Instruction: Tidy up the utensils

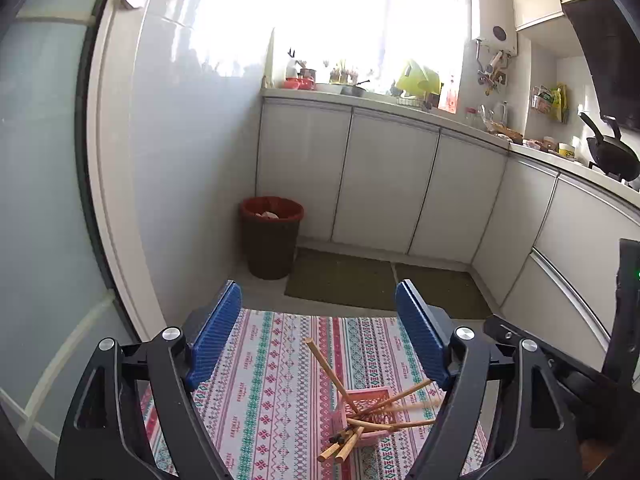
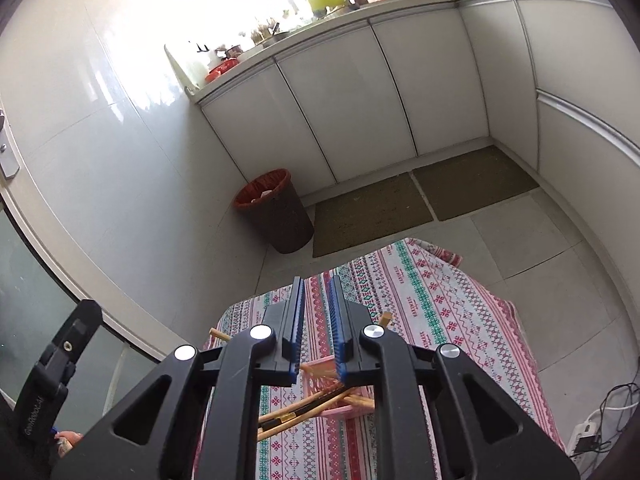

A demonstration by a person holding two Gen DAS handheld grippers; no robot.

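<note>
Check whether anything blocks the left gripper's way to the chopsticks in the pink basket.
Nothing visible blocks it. The left gripper is open over the patterned cloth, and the chopsticks in the pink basket lie just ahead and below with only bare cloth between.

Lower right of frame: small pink slatted plastic basket (image 1: pixel 366 414), thin wooden chopsticks (image 1: pixel 326 368) leaning inside, fanned out over rim.

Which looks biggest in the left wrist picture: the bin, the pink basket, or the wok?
1. Bin
2. Wok and pink basket: these look about alike, and the basket sits much nearer the camera, so I won't rank them.
</note>
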